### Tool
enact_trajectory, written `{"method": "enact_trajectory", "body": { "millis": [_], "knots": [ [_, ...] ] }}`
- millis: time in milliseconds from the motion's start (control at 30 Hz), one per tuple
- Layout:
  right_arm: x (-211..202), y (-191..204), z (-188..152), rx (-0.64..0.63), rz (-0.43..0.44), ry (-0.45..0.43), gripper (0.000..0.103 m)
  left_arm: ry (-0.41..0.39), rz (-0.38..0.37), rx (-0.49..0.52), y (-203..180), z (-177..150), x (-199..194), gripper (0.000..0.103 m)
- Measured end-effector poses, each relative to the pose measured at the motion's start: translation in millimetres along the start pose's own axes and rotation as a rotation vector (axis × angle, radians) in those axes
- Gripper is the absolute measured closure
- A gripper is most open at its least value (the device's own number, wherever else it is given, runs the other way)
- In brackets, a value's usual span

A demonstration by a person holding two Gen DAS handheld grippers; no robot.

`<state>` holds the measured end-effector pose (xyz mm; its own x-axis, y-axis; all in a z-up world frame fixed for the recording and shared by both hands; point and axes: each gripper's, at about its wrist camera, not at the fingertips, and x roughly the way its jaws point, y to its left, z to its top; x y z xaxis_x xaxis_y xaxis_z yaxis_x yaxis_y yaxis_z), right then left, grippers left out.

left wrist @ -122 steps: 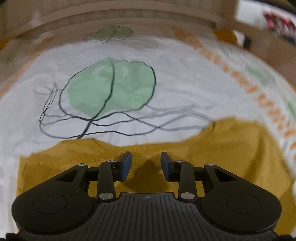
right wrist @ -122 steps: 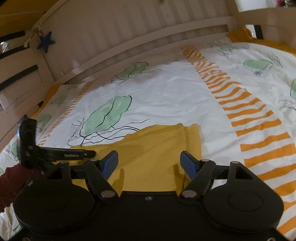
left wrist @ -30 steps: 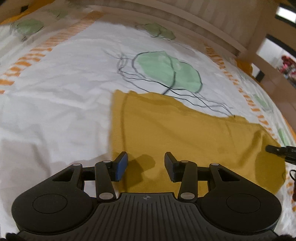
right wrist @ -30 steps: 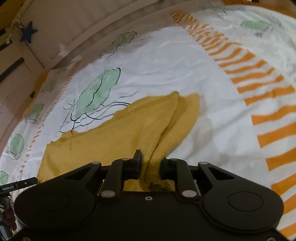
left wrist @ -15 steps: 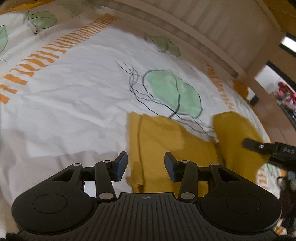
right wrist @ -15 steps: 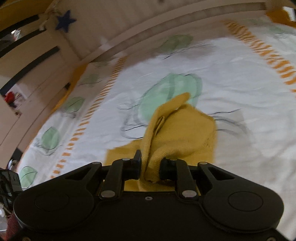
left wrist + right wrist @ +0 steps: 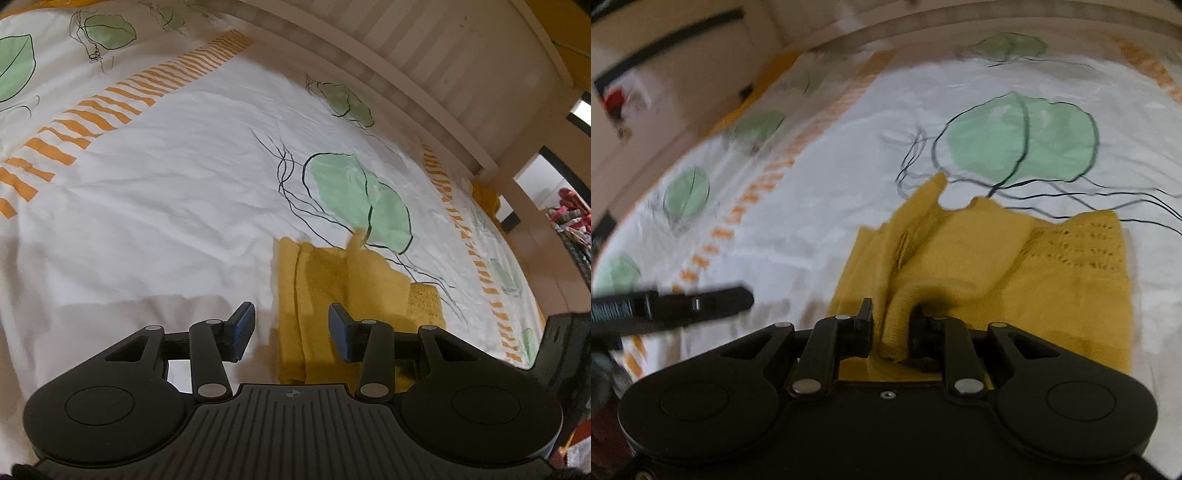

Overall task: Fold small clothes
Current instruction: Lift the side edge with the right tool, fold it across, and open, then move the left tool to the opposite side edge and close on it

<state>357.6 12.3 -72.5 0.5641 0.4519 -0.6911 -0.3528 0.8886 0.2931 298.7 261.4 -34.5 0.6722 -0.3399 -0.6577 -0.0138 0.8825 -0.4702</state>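
The yellow knit top (image 7: 1015, 266) lies on the bed (image 7: 166, 192), on the white cover with green leaves and orange stripes. One side is already laid over the other, so the top looks folded in half. The fold is not neat yet. A bunched ridge of cloth runs up the middle, and a small corner sticks up at the far edge.

The right claw (image 7: 888, 328) is low over the near edge of the top. A bunch of the cloth stands between its jaws, and the jaws are opening, so it looks like it is letting go. The left claw (image 7: 291, 332) hangs open above the left edge of the top and holds nothing.

I think the top needs smoothing next, and maybe one more fold to make it small.

The cover is soft and a bit wrinkly. A pale wooden rail (image 7: 388, 74) with slats runs along the far side of the bed. Past the bed end there is a doorway (image 7: 543, 188) with some bright things on the floor.
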Motion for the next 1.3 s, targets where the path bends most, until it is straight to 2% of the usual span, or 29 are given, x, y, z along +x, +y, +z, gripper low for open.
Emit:
{"method": "enact_trajectory", "body": {
  "millis": [133, 200, 333, 433, 567, 700, 767, 900, 1067, 1133, 1300],
  "knots": [
    [-7, 10, -5, -0.055, 0.098, -0.025, 0.053, -0.003, 0.003, -0.008, 2, 0, -1, 0.06],
    [-16, 16, -4, -0.095, 0.155, -0.053, 0.053, -0.004, 0.007, -0.011, 3, 0, -1, 0.061],
    [-39, 24, -5, -0.147, 0.209, -0.115, 0.053, -0.003, 0.013, -0.017, 6, 1, 0, 0.061],
    [-57, 10, -6, -0.101, 0.197, -0.16, 0.052, 0.004, 0.013, -0.013, 6, 0, 2, 0.061],
    [-74, -16, -15, -0.044, 0.126, -0.205, 0.046, 0.016, 0.009, -0.002, 3, -1, 4, 0.061],
    [-80, -29, -33, -0.043, 0.093, -0.186, 0.045, 0.028, 0.007, 0.005, 1, -3, 7, 0.061],
    [-78, -31, -42, -0.048, 0.103, -0.173, 0.038, 0.034, 0.006, 0.009, 0, -4, 8, 0.061],
    [-67, -22, -57, -0.079, 0.166, -0.125, 0.038, 0.045, 0.006, 0.02, -2, -6, 11, 0.061],
    [-60, 9, -78, -0.245, 0.262, -0.03, 0.038, 0.076, 0.006, 0.049, -6, -11, 16, 0.06],
    [-64, 16, -84, -0.28, 0.263, -0.029, 0.038, 0.089, 0.001, 0.064, -9, -14, 18, 0.061],
    [-77, 11, -82, -0.257, 0.233, -0.075, 0.038, 0.122, -0.035, 0.101, -19, -22, 21, 0.06]
  ]
}}
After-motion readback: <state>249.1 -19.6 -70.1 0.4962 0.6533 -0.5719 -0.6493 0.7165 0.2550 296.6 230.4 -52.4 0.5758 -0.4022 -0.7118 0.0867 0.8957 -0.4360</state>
